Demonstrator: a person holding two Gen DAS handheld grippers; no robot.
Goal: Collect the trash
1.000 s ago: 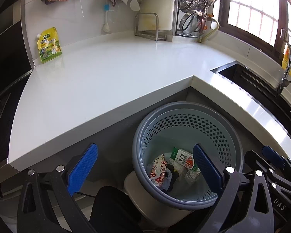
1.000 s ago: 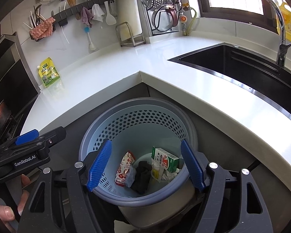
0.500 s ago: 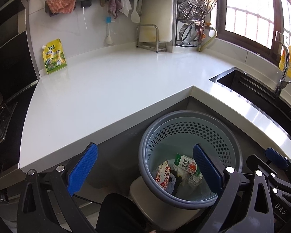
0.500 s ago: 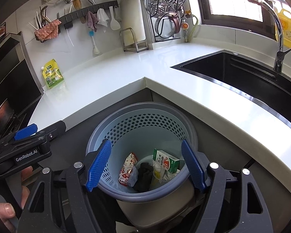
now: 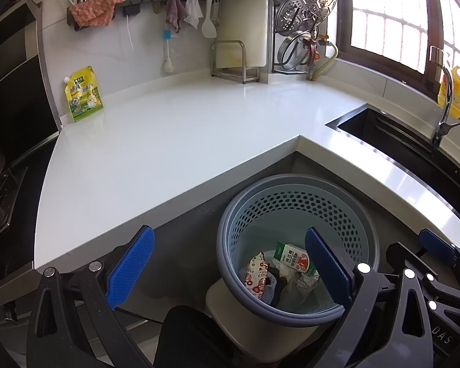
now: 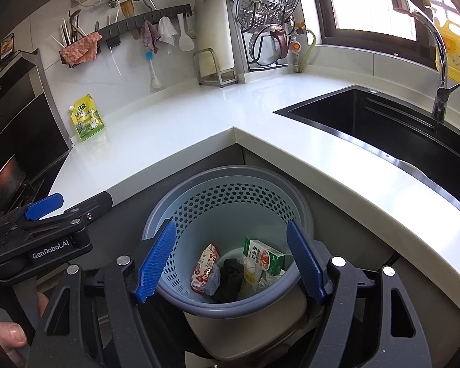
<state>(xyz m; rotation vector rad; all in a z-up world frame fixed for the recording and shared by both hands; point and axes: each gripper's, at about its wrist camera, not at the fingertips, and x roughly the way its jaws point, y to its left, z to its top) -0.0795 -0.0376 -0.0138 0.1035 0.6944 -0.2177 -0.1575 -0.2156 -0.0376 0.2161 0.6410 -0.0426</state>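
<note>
Change: both views sit a little higher than a second ago; more wall shows.
Right gripper (image 6: 230, 263): released, empty, framing the bin.
Left gripper (image 5: 230, 273): spread wide, holding nothing.
Bin (image 5: 297, 184): lower middle, below the tabletop (image 5: 168, 141) corner, handy for drops.
Trash: carton (image 6: 263, 256), wrapper (image 6: 205, 268) inside.
Pouch (image 5: 82, 98): upper left, against the wall.

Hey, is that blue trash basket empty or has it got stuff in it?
Not empty: the basket holds a green carton, a red wrapper and something black.
</note>
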